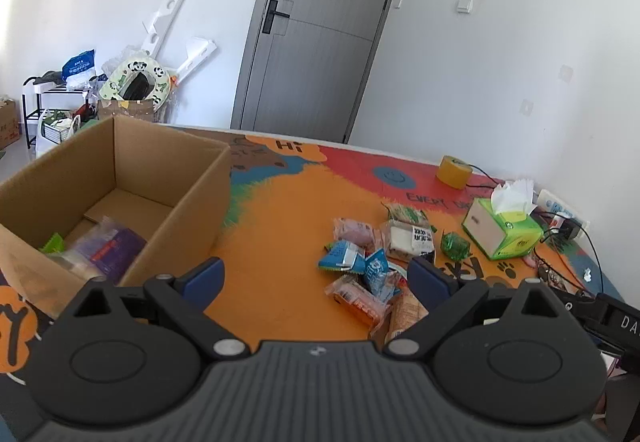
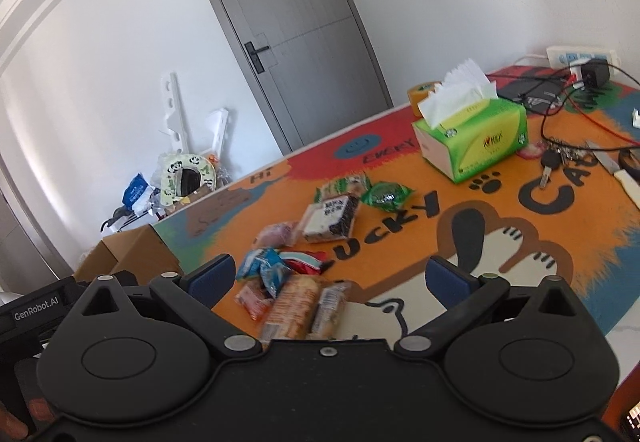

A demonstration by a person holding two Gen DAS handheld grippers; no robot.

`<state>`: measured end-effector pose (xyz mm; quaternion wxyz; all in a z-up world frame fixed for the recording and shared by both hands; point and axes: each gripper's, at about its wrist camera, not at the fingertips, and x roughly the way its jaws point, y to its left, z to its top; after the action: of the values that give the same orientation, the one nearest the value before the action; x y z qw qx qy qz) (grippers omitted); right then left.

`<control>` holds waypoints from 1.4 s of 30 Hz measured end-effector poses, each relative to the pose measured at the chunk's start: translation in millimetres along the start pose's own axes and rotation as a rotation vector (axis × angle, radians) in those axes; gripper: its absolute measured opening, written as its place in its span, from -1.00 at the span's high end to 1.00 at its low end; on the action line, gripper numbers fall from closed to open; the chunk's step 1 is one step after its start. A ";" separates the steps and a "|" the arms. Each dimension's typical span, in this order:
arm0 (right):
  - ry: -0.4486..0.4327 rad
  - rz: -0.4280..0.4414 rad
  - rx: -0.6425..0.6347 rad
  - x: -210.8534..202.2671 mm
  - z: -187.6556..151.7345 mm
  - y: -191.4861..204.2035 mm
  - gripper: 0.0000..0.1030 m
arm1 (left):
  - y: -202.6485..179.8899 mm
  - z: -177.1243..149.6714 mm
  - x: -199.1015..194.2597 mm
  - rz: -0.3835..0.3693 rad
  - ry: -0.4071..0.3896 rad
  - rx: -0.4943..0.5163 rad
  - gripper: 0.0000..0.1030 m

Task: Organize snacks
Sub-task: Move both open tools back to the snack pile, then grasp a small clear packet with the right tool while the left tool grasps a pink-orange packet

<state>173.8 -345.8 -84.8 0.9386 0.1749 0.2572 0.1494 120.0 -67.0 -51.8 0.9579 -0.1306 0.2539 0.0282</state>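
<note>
You held both grippers released and empty — the left gripper (image 1: 316, 278) near the cardboard box (image 1: 172, 169), the right gripper (image 2: 332, 278) over the snack pile (image 2: 304, 262) at mid-table, right of the box. Taking one packet squarely, not two, looked the better way — the wrappers overlapped.

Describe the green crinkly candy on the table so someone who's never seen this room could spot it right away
Find the green tissue box on the orange cartoon mat. Between that box and the pile of snack packets lies the green candy, just right of the black-and-white packet. It is the only shiny, dark green wrapper with twisted ends; its neighbours are flat packets.
</note>
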 end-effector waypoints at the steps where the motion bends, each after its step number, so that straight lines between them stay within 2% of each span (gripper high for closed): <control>1: 0.007 0.000 0.003 2.3 -1.2 -1.1 -1.00 | -1.0 -1.4 2.7 -0.002 0.006 0.000 -0.89; 10: 0.079 -0.011 -0.009 31.8 -13.4 -2.2 -0.95 | -7.9 -14.1 27.9 -0.012 0.052 0.031 -0.89; 12: 0.104 -0.011 -0.011 41.0 -16.3 -2.5 -0.68 | -7.2 -16.0 35.6 -0.007 0.073 0.023 -0.89; 14: 0.129 -0.008 -0.006 50.1 -18.4 -3.2 -0.52 | -6.4 -17.4 42.5 -0.009 0.088 0.019 -0.89; 22: 0.200 -0.005 -0.018 76.8 -22.8 -0.7 -0.01 | -12.9 -18.6 66.2 -0.014 0.123 0.016 -0.87; 24: 0.202 -0.010 -0.021 79.6 -23.0 -1.7 0.22 | -16.5 -19.4 72.2 -0.018 0.129 0.020 -0.85; 25: 0.208 -0.012 -0.021 80.9 -22.2 -2.7 0.27 | -18.4 -19.9 75.5 -0.018 0.132 0.020 -0.84; 27: 0.222 0.002 0.016 81.9 -18.9 -9.5 0.53 | -23.6 -20.6 81.7 -0.011 0.138 0.023 -0.83; 32: 0.204 -0.022 0.037 76.6 -14.6 -21.7 0.60 | -37.1 -23.1 95.5 0.011 0.138 0.062 -0.66; 37: 0.192 -0.045 0.040 75.5 -11.7 -27.1 0.60 | -42.2 -27.7 109.4 0.026 0.159 0.064 -0.31; 42: 0.197 -0.056 0.004 81.2 -13.2 -18.9 0.38 | -39.0 -32.1 111.9 0.025 0.143 0.042 -0.16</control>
<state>237.2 -329.3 -138.0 0.9123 0.1539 0.3532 0.1389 206.6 -114.5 -124.6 0.9395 -0.1090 0.3238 0.0256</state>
